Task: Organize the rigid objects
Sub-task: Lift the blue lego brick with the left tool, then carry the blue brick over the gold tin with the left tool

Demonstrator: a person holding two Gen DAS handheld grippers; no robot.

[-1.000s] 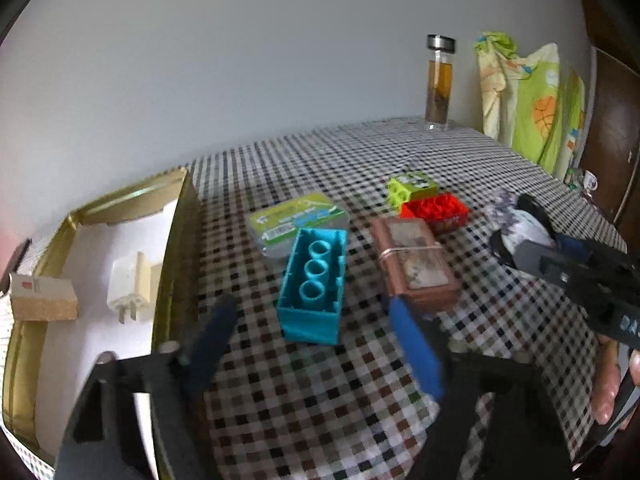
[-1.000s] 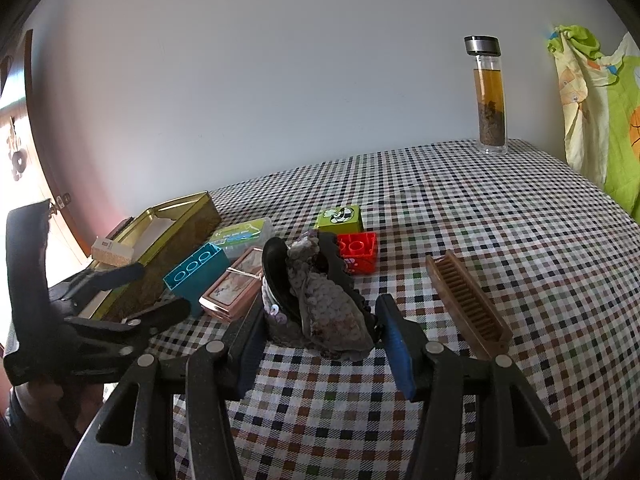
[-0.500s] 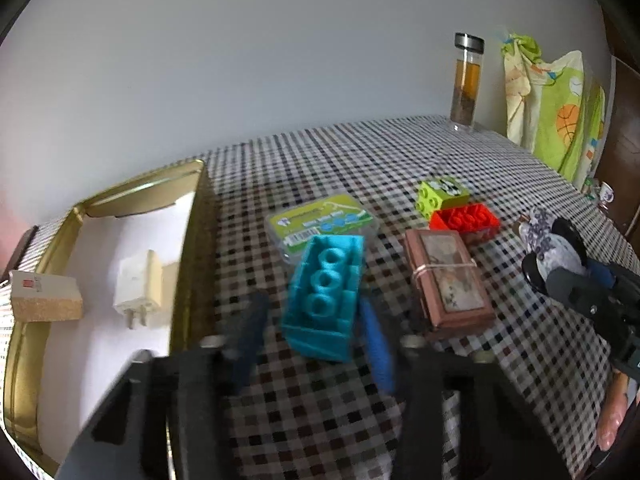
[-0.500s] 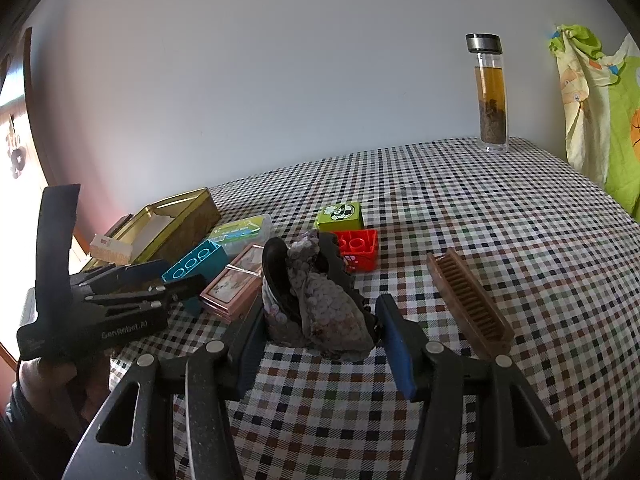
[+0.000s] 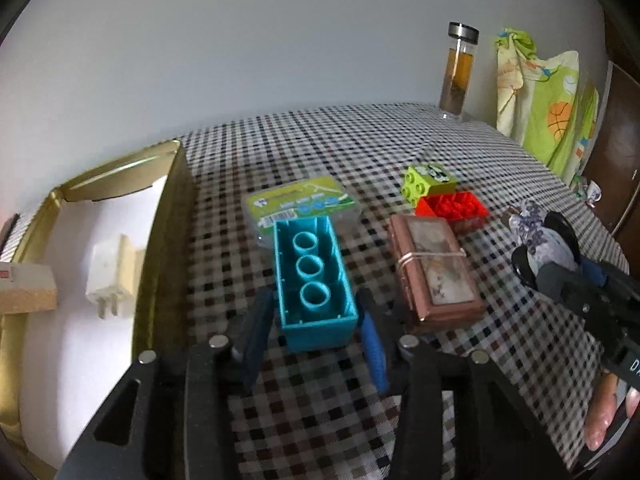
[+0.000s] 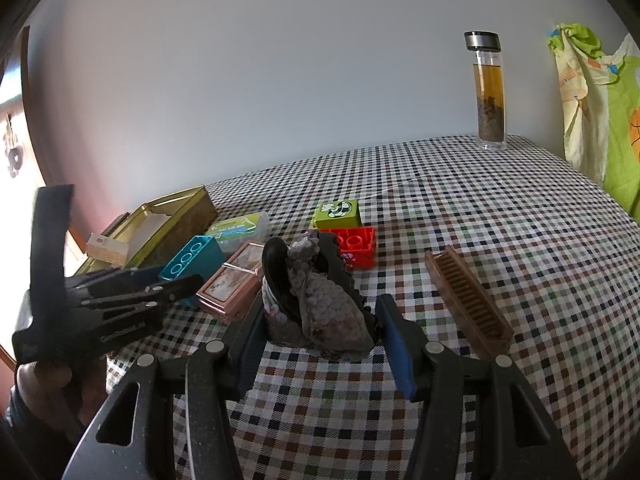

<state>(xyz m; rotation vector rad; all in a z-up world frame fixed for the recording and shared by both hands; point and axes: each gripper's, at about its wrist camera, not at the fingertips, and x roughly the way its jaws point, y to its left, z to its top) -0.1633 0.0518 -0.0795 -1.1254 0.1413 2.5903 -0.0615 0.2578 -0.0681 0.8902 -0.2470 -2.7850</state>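
Note:
A teal building brick (image 5: 314, 282) lies hollow side up on the checked cloth. My left gripper (image 5: 316, 320) has its fingers on both sides of the brick's near end and looks closed on it; the brick rests on the cloth. The brick also shows in the right wrist view (image 6: 192, 257). My right gripper (image 6: 320, 332) straddles a black hair claw with a grey patterned cloth bow (image 6: 316, 300); its fingers stand beside the claw with small gaps. A gold tin (image 5: 168, 216) at the left holds a white plug (image 5: 106, 272) and a tan block (image 5: 24, 294).
A pink-brown case (image 5: 434, 268), a clear box with a green label (image 5: 300, 204), a red brick (image 5: 452, 208) and a green brick (image 5: 428, 178) lie behind the teal brick. A brown comb (image 6: 468, 300) lies right of the hair claw. A glass bottle (image 6: 489, 92) stands at the back.
My left gripper moved forward to the teal brick and its fingers closed in around the near end. The right gripper stayed around the hair claw.

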